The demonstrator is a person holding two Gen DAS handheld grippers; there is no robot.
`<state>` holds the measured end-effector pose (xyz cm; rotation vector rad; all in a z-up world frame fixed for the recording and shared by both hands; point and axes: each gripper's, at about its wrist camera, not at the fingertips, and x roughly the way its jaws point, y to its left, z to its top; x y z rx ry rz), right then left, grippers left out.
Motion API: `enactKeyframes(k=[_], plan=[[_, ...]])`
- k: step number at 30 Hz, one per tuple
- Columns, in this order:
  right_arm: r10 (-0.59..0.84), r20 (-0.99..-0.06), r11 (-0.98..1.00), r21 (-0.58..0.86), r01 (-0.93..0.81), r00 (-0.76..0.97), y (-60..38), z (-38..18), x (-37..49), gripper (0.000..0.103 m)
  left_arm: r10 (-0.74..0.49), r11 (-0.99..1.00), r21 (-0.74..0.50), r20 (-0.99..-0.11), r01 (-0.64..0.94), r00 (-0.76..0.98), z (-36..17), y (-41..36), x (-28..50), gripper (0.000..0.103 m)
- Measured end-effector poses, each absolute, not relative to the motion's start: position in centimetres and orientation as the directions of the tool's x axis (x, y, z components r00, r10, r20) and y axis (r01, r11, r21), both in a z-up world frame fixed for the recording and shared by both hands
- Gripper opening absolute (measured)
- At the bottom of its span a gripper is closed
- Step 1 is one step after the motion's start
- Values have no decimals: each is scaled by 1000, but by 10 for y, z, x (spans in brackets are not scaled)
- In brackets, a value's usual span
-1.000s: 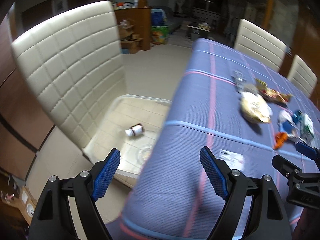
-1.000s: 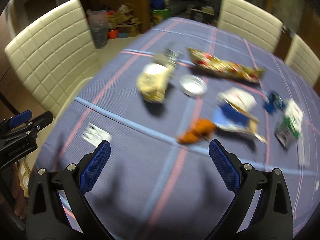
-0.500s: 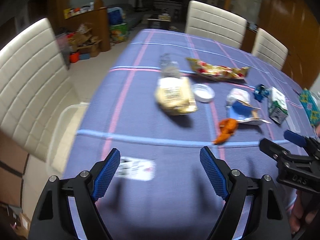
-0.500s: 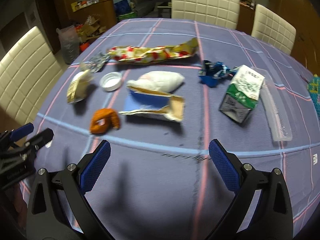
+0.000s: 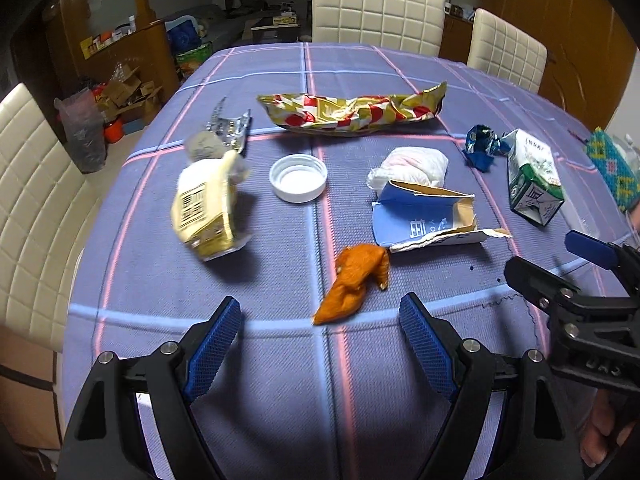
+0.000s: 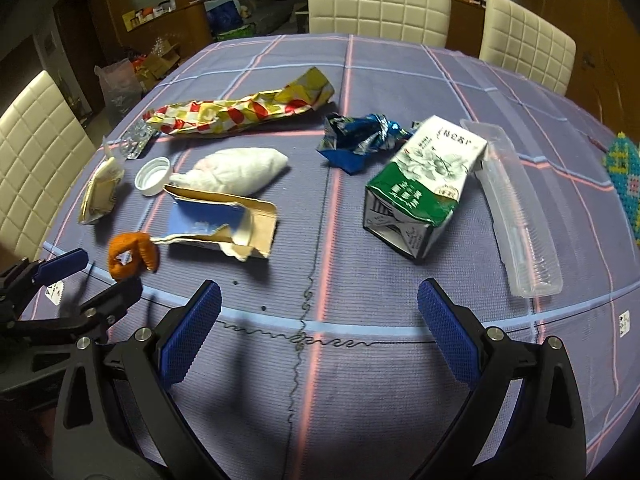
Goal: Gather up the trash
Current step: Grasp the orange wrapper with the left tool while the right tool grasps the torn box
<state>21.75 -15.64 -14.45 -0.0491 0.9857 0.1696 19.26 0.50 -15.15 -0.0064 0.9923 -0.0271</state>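
Trash lies spread on a purple checked tablecloth (image 5: 280, 400). My left gripper (image 5: 320, 340) is open and empty, just short of an orange crumpled wrapper (image 5: 356, 282). Beyond lie a torn blue carton (image 5: 424, 220), a white lid (image 5: 298, 178), a yellow packet (image 5: 206, 210), a white wad (image 5: 412, 164) and a long red-yellow wrapper (image 5: 352, 114). My right gripper (image 6: 318, 320) is open and empty, in front of a green milk carton (image 6: 424, 188), a blue foil wrapper (image 6: 360, 140) and a clear plastic tray (image 6: 516, 208).
Cream padded chairs stand at the far side (image 5: 376, 16) and at the left (image 5: 32, 208). A knitted coloured item (image 6: 624, 176) lies at the right table edge. A small white label (image 6: 624, 322) lies near the front right. Boxes and clutter (image 5: 120, 100) fill the floor far left.
Both grippers have swung right, from the chair and bin at the table's left edge to face the trash in the table's middle. Both stay open and empty.
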Motion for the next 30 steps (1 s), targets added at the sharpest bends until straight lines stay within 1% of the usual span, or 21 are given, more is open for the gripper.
enactKeyframes(k=[6, 7, 8, 9, 10, 11, 13, 16, 25, 30], plan=[[135, -836, 984, 51, -170, 532, -158, -147, 219, 97, -26, 1000, -21, -830, 15, 557, -156, 3, 198, 79], [137, -836, 984, 53, -171, 531, -157, -148, 219, 97, -28, 1000, -26, -826, 12, 563, -155, 4, 198, 68], [142, -838, 983, 56, -176, 527, -155, -148, 220, 97, -20, 1000, -19, -822, 8, 570, -155, 5, 197, 50], [146, -839, 982, 58, -181, 524, -153, -149, 220, 97, -23, 1000, -20, -818, 12, 575, -153, 7, 196, 40], [151, -840, 980, 60, -188, 521, -150, -150, 220, 97, -42, 999, -38, -820, 19, 571, -151, 11, 195, 23], [158, -842, 978, 61, -199, 516, -145, -151, 219, 97, -53, 998, -52, -822, 18, 566, -151, 15, 195, 15], [168, -844, 974, 62, -218, 510, -137, -152, 218, 97, -62, 998, -69, -824, 8, 563, -150, 25, 191, 13], [189, -844, 965, 66, -252, 502, -121, -154, 218, 97, -43, 997, -70, -820, -25, 570, -149, 39, 185, 11], [209, -854, 959, 83, -271, 477, -89, -159, 235, 97, -18, 996, -66, -805, -60, 592, -144, 65, 178, 11], [179, -859, 963, 53, -264, 479, -76, -163, 249, 97, -19, 996, -65, -805, -55, 593, -145, 68, 183, 11]])
